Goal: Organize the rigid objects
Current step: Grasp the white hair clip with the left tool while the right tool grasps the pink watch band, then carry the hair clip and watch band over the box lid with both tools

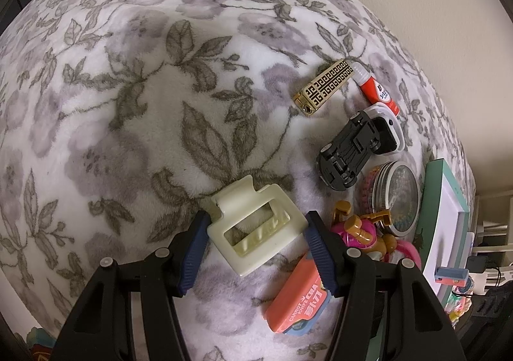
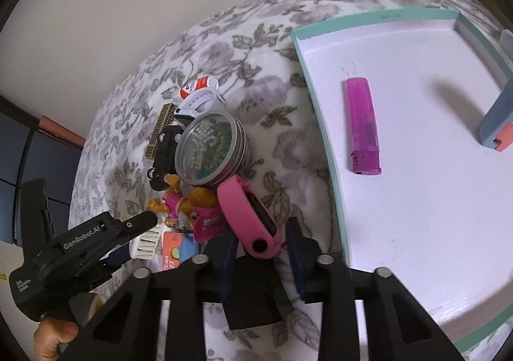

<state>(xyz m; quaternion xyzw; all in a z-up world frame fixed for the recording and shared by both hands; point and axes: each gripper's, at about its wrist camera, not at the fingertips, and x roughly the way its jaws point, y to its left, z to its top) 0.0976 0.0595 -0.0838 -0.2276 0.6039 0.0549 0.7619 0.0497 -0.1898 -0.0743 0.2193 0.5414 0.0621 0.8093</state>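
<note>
My left gripper [image 1: 256,232] is shut on a cream hair claw clip [image 1: 253,229], its blue pads against both sides, just above the floral blanket [image 1: 128,104]. In the right wrist view my right gripper [image 2: 261,248] is shut on the lower end of a pink smart band [image 2: 247,213], which leans against a pink and brown toy figure [image 2: 195,203]. To the right lies a teal box lid [image 2: 320,123] with a white floor. It holds a purple lighter [image 2: 362,126] and a blue and orange block [image 2: 497,123].
A pile lies beside the lid: gold patterned lighter [image 1: 323,88], red glue tube [image 1: 376,91], upturned black toy car [image 1: 349,152], white watch [image 1: 396,133], round bead tin [image 1: 397,197] and orange toy knife [image 1: 298,300]. The wall borders the blanket's far side.
</note>
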